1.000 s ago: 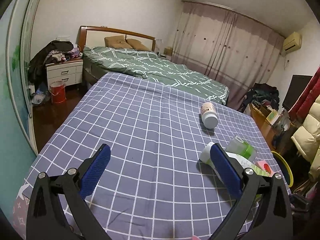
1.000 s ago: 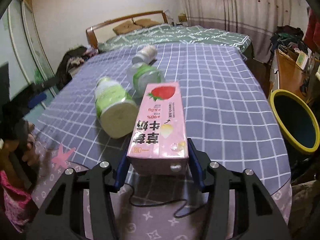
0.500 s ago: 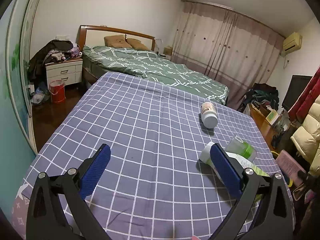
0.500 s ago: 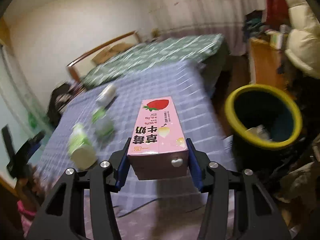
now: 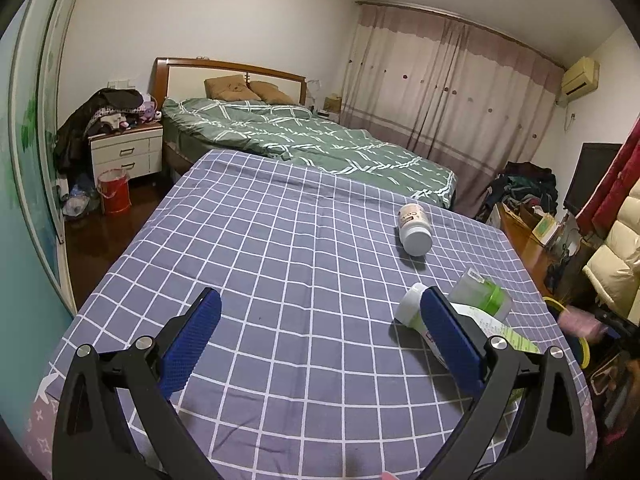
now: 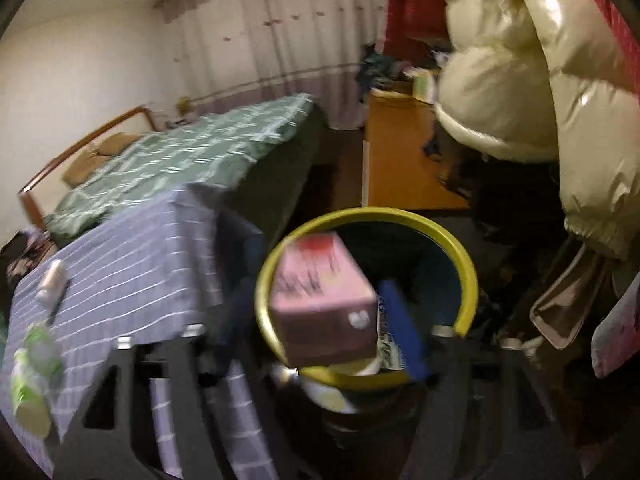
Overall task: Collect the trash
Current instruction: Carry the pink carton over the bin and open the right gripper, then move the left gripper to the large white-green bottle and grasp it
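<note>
Dropping pink carton (image 6: 320,300) over bin (image 6: 466,264); right gripper (image 6: 324,328) fingers opening, carton loose between. Left gripper (image 5: 316,340) fingers apart, empty. 3 bottles left on bed.

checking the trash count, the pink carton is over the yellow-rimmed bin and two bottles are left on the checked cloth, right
Not quite: three bottles remain on the checked cloth, not two. The left wrist view shows a white bottle, a clear bottle with a green band and a white-capped one behind the claw pad. The pink carton is indeed over the yellow-rimmed bin.
</note>
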{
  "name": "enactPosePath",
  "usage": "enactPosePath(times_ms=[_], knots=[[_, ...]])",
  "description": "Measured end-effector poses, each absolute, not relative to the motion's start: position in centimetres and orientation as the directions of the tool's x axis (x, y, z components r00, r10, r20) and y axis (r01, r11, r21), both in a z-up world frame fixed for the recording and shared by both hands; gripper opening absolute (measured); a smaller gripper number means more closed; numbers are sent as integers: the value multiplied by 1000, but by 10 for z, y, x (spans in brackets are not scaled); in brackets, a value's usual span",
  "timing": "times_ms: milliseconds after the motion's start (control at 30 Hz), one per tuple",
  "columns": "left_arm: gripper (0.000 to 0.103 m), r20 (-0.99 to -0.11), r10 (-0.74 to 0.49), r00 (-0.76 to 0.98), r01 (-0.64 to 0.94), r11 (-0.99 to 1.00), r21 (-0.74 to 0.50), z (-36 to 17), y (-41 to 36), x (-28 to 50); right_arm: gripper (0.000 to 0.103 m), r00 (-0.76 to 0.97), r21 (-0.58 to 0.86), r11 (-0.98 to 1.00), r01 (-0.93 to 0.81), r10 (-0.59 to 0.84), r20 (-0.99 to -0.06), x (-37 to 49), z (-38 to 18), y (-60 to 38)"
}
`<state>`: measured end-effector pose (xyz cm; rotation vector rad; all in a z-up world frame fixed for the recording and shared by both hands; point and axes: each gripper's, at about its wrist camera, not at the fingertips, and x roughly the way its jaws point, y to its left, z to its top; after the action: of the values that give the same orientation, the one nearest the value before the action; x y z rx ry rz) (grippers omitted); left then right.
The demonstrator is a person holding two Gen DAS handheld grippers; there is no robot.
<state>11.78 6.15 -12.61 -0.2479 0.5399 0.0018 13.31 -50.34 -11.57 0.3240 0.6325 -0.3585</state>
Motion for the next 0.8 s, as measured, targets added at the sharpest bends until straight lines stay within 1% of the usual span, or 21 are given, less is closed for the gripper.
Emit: enactPosePath(times_ms=[100, 200, 267, 400, 500, 533, 600, 700, 800], knots=[[98, -505, -59, 861, -61, 974, -217, -125, 58, 118, 69, 760, 234, 872, 430, -210, -615, 131, -116, -508], [98, -502, -49, 863, -55, 980, -191, -124, 53, 117, 69, 801, 293, 877, 381, -155, -578, 125, -107, -492], [98, -501, -33, 865, -58, 985, -165, -122, 49, 117, 72, 830, 313, 889, 335, -121, -545, 124, -101, -474], [98, -491, -22, 871, -24, 996, -87, -119, 29, 112, 73, 855, 238, 928, 287, -136, -501, 130, -96, -434], [98, -538, -67, 840, 41, 997, -61, -122, 3, 111, 73, 855, 147, 949, 277, -174, -489, 134, -101, -412], [98, -560, -93, 823, 73, 996, -58, -124, -9, 112, 73, 855, 137, 954, 267, -169, -490, 136, -100, -409], [98, -597, -147, 789, 146, 988, -50, -129, -35, 114, 78, 862, 144, 952, 269, -172, -476, 135, -99, -409], [98, -619, -152, 771, 203, 979, 13, -132, -68, 117, 78, 857, 168, 948, 272, -159, -489, 136, -102, -415], [98, -636, -163, 754, 239, 970, 34, -134, -88, 121, 78, 855, 186, 944, 272, -148, -497, 135, -104, -417]])
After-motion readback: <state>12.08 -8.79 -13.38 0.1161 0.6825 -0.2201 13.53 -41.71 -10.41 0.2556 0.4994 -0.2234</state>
